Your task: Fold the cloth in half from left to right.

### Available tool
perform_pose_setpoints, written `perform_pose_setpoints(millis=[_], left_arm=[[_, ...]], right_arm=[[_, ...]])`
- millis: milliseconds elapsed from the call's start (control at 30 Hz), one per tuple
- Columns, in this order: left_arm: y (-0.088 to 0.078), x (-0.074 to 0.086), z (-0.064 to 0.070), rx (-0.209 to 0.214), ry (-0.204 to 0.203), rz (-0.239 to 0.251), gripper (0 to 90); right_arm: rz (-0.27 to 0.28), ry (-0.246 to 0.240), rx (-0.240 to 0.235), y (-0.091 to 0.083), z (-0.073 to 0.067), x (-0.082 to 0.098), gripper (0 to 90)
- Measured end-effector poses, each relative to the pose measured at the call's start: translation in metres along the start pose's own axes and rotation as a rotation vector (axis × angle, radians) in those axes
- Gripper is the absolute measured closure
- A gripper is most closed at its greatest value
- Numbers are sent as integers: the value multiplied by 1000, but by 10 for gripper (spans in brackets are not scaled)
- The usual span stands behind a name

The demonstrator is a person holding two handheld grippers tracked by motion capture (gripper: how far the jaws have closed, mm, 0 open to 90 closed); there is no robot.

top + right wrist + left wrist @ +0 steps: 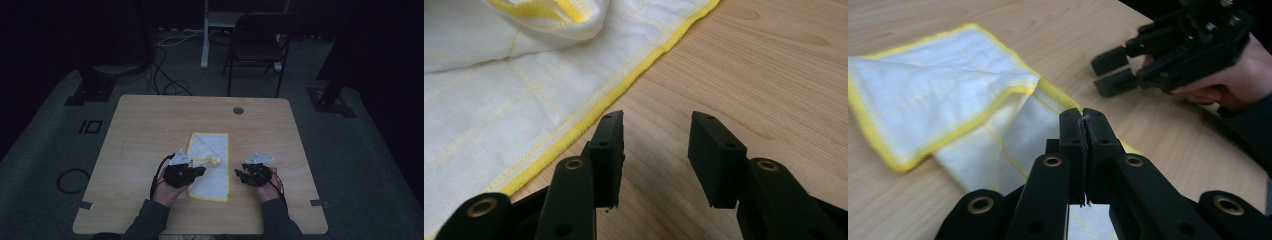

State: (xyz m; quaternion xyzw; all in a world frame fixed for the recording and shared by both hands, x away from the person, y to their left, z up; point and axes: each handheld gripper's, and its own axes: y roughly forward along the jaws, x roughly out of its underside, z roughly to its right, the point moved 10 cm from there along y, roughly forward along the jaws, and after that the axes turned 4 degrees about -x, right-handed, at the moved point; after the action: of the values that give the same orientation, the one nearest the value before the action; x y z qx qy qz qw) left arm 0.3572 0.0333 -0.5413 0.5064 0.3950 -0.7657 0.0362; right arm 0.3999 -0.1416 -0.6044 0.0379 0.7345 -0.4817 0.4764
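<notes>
1. Cloth [210, 165], white w/ yellow hem, lay flat near table [150, 125] centre, long axis running 12–6 o'clock in high view.
2. L gripper [202, 171] sat at cloth's 9 o'clock edge, tips pointing to 3 o'clock over the fabric.
3. L jaws were pressed tight together in left gripper view [1083, 125], pinching a yellow-hemmed fold of cloth [948, 95]; fabric rose to the tips from 10 o'clock.
4. That pinched corner showed as a small raised bunch at mid-cloth in high view, lifted off the flat part.
5. R gripper [241, 175] sat just off cloth's 3 o'clock edge, tips pointing to 9 o'clock, apart from the hem.
6. R jaws stood partly apart in right gripper view [656, 150], nothing between them but bare wood; cloth [499, 100] lay at their 10 o'clock, hem just beside the near jaw.
7. R hand [1228, 80] & its gripper also seen at 2 o'clock in left gripper view.
</notes>
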Motion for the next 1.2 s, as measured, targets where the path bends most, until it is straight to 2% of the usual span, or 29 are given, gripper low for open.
perform_pose_setpoints(millis=[467, 600, 700, 833, 1033, 1200], left_arm=[[22, 12, 48, 108, 54, -59, 874], [22, 12, 56, 140, 55, -47, 759], [19, 10, 54, 141, 53, -34, 714], [16, 11, 45, 114, 44, -32, 709], [16, 28, 26, 59, 20, -70, 715], [18, 43, 17, 32, 11, -100, 723]], right_arm=[[0, -1, 0, 0, 0, 0, 578], [2, 0, 0, 0, 0, 0, 578], [5, -1, 0, 0, 0, -1, 578], [6, -10, -2, 0, -2, -3, 578], [16, -28, -10, 2, -9, -8, 578], [25, -51, -11, 3, -14, -16, 578]])
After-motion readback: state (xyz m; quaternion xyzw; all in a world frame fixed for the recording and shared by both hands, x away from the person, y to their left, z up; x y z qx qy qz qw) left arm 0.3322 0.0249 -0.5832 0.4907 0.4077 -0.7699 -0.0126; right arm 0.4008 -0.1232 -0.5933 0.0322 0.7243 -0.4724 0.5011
